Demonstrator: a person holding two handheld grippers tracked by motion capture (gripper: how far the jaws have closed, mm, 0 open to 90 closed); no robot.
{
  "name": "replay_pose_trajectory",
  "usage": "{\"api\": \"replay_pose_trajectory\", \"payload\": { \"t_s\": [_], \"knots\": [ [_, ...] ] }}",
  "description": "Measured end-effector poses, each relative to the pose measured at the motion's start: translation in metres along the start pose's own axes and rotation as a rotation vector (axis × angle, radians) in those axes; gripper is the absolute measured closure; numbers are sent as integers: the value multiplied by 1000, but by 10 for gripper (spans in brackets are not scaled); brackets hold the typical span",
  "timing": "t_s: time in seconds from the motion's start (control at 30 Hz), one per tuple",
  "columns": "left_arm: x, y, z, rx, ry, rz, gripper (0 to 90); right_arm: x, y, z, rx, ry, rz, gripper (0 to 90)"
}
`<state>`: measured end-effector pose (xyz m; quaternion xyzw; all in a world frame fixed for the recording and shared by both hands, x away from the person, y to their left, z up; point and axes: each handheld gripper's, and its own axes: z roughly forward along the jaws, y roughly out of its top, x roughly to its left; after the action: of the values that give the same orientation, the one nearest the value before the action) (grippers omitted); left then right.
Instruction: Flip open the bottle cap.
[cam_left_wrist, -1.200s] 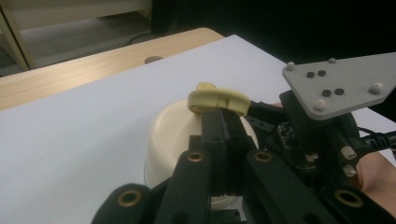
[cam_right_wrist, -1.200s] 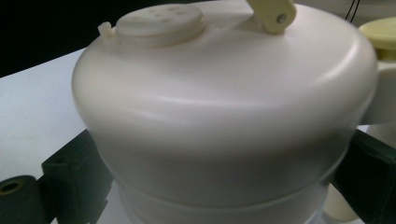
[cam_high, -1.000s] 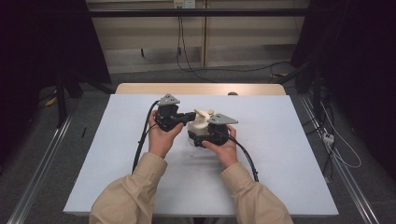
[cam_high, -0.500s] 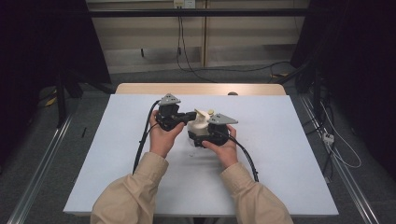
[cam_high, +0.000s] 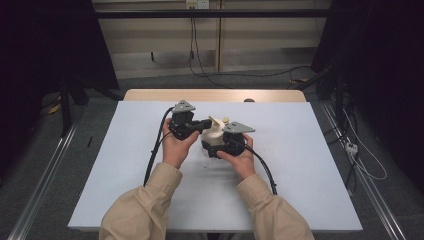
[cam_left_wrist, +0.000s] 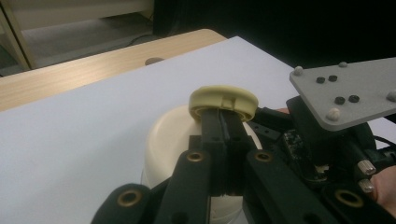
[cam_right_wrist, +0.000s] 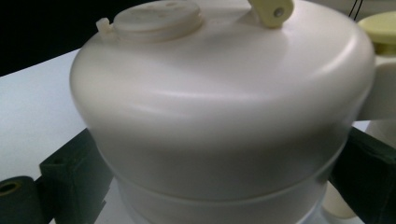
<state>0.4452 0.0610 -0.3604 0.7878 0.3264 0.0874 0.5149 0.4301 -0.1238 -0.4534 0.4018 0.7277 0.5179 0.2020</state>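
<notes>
From my remote seat, nearest in the high view are the two tan sleeves (cam_high: 145, 210) coming in from the bottom edge, cut off at the elbows. Past them, my right claw (cam_high: 216, 146) clamps the cream container (cam_high: 214, 134) across its body; in the right gripper view the pads sit wide apart, one on each flank, pressing the wall, with their tips cut off by the frame. The container sits on the white tabletop (cam_high: 300, 150) near the middle, its base hidden behind my hands and the claw bodies. My left claw (cam_left_wrist: 223, 122) is closed about as far as it goes, jaws nearly touching, nipping the edge of the yellowish cap (cam_left_wrist: 223, 99) on top of the container; the far side of the cap is hidden. A small cream tab beside the cap is hard to make out. Farther off, the wooden edge (cam_high: 150, 94) and floor cables (cam_high: 200, 55) are dim.
</notes>
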Motion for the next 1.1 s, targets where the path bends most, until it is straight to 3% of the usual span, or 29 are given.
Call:
{"api": "replay_pose_trajectory", "payload": {
  "t_s": [1.1],
  "knots": [
    [0, 7, 11, -6, 0, -1, 900, 0, 1, -3, -6, 0, -5, 42]
  ]
}}
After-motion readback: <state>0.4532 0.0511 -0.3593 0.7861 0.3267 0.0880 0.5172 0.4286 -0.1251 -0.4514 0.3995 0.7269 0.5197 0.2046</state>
